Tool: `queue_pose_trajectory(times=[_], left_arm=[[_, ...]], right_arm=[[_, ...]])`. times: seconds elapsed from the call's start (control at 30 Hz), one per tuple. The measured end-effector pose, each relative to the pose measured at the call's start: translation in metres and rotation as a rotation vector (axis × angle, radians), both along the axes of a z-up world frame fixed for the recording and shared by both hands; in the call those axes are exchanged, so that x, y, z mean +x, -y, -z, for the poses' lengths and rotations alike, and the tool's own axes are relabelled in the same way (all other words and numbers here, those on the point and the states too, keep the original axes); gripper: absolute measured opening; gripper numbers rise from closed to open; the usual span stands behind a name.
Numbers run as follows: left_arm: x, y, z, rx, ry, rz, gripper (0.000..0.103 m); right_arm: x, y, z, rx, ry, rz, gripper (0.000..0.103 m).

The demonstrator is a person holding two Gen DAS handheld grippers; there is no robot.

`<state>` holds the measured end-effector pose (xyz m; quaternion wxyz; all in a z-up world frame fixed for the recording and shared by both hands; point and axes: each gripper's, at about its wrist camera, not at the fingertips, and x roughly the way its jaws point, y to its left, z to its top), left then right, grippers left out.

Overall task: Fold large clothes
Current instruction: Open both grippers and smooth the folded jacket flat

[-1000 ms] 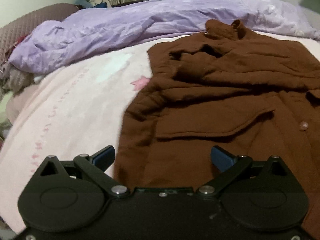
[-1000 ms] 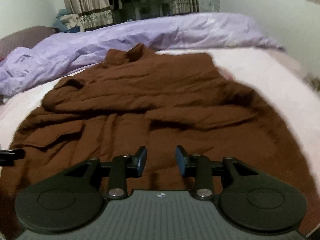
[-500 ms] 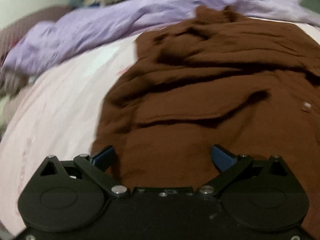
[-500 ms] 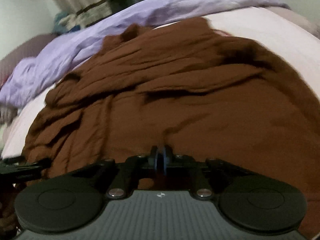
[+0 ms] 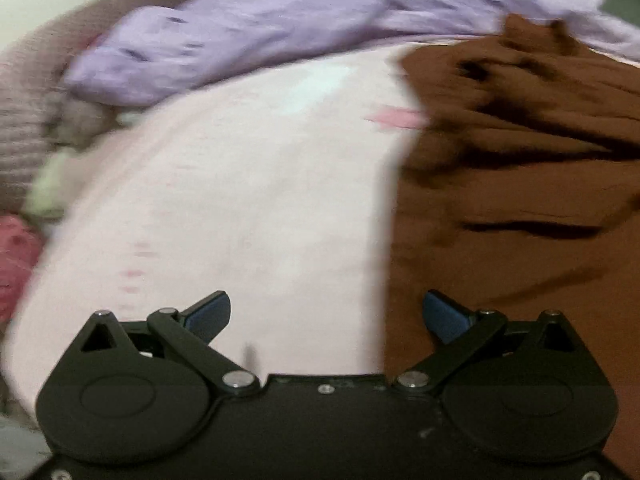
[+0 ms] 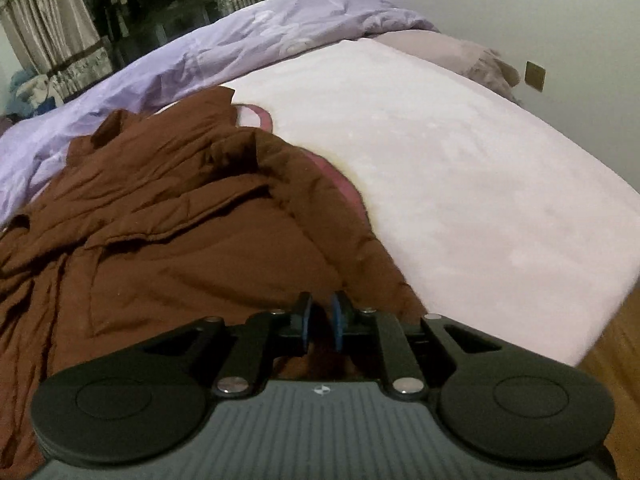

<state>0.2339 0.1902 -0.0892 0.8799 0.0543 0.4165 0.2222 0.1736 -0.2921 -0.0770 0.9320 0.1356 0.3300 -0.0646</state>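
Note:
A large brown coat [image 6: 168, 240] lies spread on the pale pink bed [image 6: 460, 184]. In the right wrist view my right gripper [image 6: 320, 322] is shut on a pinch of the coat's near right edge and lifts it a little. In the left wrist view the coat [image 5: 520, 184] fills the right side. My left gripper [image 5: 326, 314] is wide open and empty, low over the pink sheet [image 5: 248, 208], with its right finger over the coat's left edge. The left wrist view is blurred by motion.
A crumpled purple duvet [image 6: 224, 52] lies along the far side of the bed, also in the left wrist view [image 5: 320, 28]. Curtains [image 6: 52, 36] hang behind. The bed's right edge drops to a wooden floor [image 6: 616, 364]. Loose clothes [image 5: 24, 160] lie at the far left.
My right gripper has closed on the coat's near edge and pulled it left, baring more of the sheet on the right. My left gripper has swung left, still open.

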Motion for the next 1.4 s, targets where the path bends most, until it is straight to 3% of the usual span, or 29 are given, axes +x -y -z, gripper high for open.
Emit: queue_pose_trajectory(times=[0.07, 0.13, 0.23, 0.33, 0.37, 0.47, 0.67, 0.73, 0.77, 0.87, 1.07, 1.2, 1.27, 1.33, 1.4], left_arm=[[-0.010, -0.022, -0.009, 0.088, -0.013, -0.053, 0.103], [-0.023, -0.046, -0.018, 0.083, -0.017, -0.093, 0.103], [-0.043, -0.065, -0.028, -0.074, -0.007, -0.080, 0.103], [-0.058, -0.050, -0.024, -0.189, -0.014, 0.007, 0.103], [-0.062, -0.041, -0.021, -0.207, -0.023, 0.038, 0.103], [-0.069, -0.019, -0.009, -0.273, -0.047, 0.101, 0.103], [-0.078, -0.001, 0.007, -0.405, -0.091, 0.129, 0.103], [-0.085, 0.010, 0.009, -0.509, -0.127, 0.199, 0.103], [-0.087, 0.017, 0.010, -0.521, -0.131, 0.233, 0.103], [-0.087, 0.035, 0.014, -0.412, -0.141, 0.245, 0.103], [-0.082, 0.036, 0.013, -0.436, -0.110, 0.208, 0.103], [-0.080, 0.035, 0.008, -0.474, -0.111, 0.223, 0.103], [-0.082, 0.033, 0.010, -0.510, -0.106, 0.236, 0.103], [-0.084, 0.041, 0.013, -0.470, -0.111, 0.239, 0.103], [-0.084, 0.052, 0.013, -0.432, -0.119, 0.254, 0.103]], right_arm=[[-0.006, -0.005, -0.004, -0.041, 0.006, -0.020, 0.028], [-0.014, -0.009, -0.009, -0.066, 0.027, -0.012, 0.038], [-0.025, -0.012, -0.016, -0.081, 0.050, -0.018, 0.047], [-0.031, -0.015, -0.022, -0.156, 0.054, -0.014, 0.079], [-0.035, -0.015, -0.023, -0.191, 0.057, -0.006, 0.083], [-0.042, -0.006, -0.022, -0.228, 0.043, 0.022, 0.083], [-0.046, 0.014, -0.003, -0.178, -0.031, 0.029, 0.083], [-0.045, 0.012, 0.004, -0.182, -0.051, 0.004, 0.083], [-0.042, 0.010, 0.008, -0.187, -0.060, -0.006, 0.084], [-0.039, 0.010, 0.014, -0.173, -0.063, -0.013, 0.086], [-0.033, 0.021, 0.016, -0.114, -0.061, -0.045, 0.093], [-0.030, 0.024, 0.010, -0.140, -0.060, -0.031, 0.088], [-0.027, 0.027, 0.010, -0.127, -0.081, -0.039, 0.097], [-0.024, 0.026, 0.014, -0.119, -0.101, -0.042, 0.100], [-0.024, 0.018, 0.014, -0.130, -0.099, -0.038, 0.081]])
